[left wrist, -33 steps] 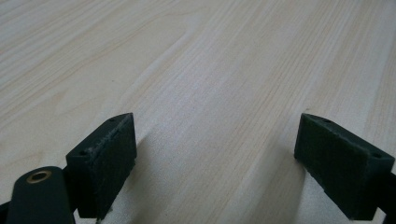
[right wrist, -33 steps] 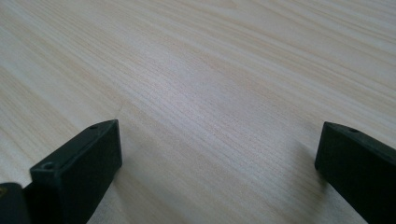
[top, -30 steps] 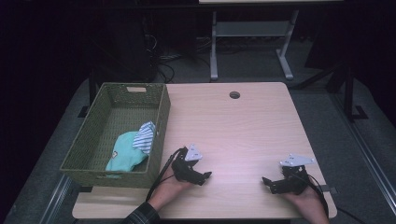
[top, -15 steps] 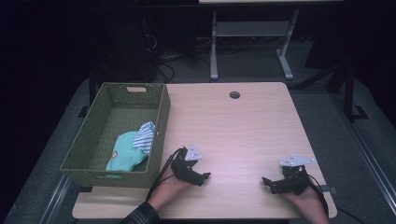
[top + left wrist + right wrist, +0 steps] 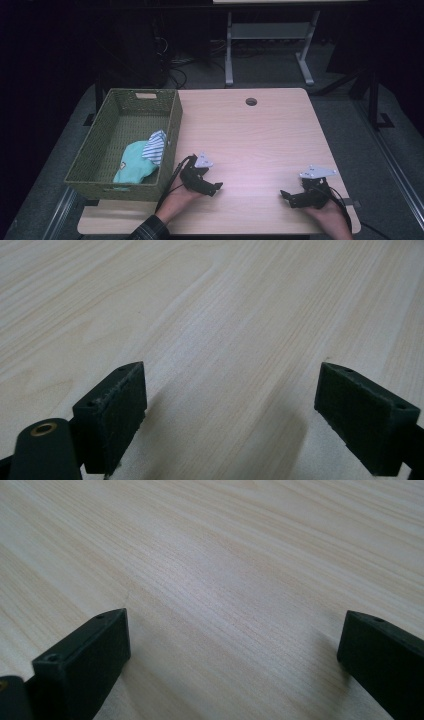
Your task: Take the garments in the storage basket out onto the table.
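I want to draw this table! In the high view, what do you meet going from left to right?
Green basket → clothes lying in it → left gripper, open → right gripper, open. Both grippers sit low over the wooden table.

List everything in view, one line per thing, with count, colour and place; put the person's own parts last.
Woven wicker basket: one, olive green, left edge of table.
Folded cloth: one, turquoise, inside basket, near end.
Striped cloth: one, blue and white, on the turquoise one, against basket's right wall.
Wooden table: one, pale wood, with round cable hole near far edge.
Metal frame: one, grey, floor behind table.
Left gripper: black, fingers apart, near basket.
Right gripper: black, fingers apart, table's near right.
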